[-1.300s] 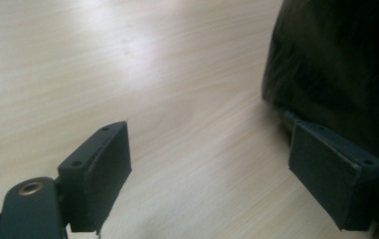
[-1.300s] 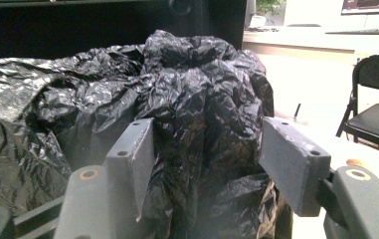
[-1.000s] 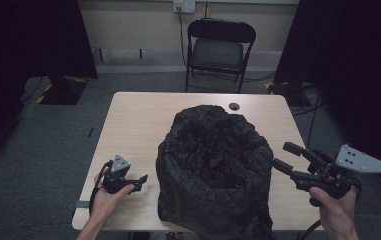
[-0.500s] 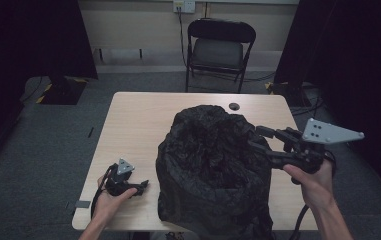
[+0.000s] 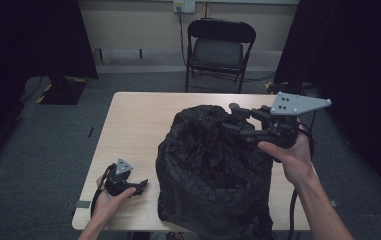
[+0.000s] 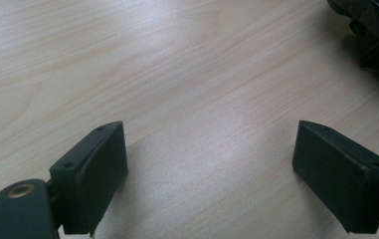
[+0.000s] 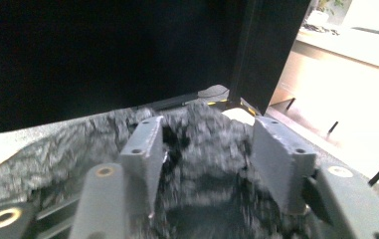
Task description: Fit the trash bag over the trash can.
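Black bag (image 5: pixel 213 170): soft, light, crinkly; take its upper rim. Right tool (image 5: pixel 234 119) closing, spread over rim; left tool (image 5: pixel 140 186) beside bag, spread, empty.

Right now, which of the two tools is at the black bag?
The right tool, raised at the black bag's top rim; the left tool rests low on the table, beside it.

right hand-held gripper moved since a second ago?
Yes. The right hand-held gripper went from the wooden table's right edge inward over the crumpled black bag, jaws closing.

tongs (image 5: pixel 239 119): black, 2 flat pads | grey 3-cornered plate | black cable
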`<control>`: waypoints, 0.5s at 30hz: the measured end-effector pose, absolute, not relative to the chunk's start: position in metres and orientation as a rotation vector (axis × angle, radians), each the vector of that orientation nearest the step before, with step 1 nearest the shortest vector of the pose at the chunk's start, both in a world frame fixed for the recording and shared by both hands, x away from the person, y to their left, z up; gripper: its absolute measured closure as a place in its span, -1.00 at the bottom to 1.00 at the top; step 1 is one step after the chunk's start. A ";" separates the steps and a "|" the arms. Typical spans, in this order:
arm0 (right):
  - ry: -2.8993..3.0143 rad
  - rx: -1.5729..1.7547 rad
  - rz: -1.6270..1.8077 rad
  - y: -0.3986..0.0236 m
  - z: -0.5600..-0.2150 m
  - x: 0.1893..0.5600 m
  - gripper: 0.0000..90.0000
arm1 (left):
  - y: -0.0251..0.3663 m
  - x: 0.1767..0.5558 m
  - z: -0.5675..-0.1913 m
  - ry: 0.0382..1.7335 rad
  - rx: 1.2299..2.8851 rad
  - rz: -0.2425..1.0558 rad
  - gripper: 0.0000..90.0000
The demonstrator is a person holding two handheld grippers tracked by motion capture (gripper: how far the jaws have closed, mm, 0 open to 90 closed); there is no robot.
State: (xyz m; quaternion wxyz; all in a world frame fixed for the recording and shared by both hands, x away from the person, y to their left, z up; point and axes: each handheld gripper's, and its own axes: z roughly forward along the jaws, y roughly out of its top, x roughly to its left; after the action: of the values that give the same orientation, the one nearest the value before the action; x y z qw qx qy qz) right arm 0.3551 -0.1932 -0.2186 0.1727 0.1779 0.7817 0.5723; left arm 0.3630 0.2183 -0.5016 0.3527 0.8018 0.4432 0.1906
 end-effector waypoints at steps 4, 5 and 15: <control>2.271 0.478 1.576 -0.177 -0.203 0.364 0.26 | 0.218 0.363 -0.502 1.147 2.073 0.492 -0.70; 2.291 0.465 1.559 -0.173 -0.202 0.367 0.33 | 0.218 0.363 -0.502 1.146 2.074 0.492 -0.70; 2.551 0.486 1.241 -0.125 -0.217 0.399 0.75 | 0.218 0.364 -0.502 1.143 2.075 0.491 -0.72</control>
State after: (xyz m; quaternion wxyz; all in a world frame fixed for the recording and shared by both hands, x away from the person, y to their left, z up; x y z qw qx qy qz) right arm 0.3992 -0.1253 -0.2168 0.1313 0.1674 0.8787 0.4275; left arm 0.3639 0.2181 -0.5018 0.3535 0.8023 0.4420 0.1897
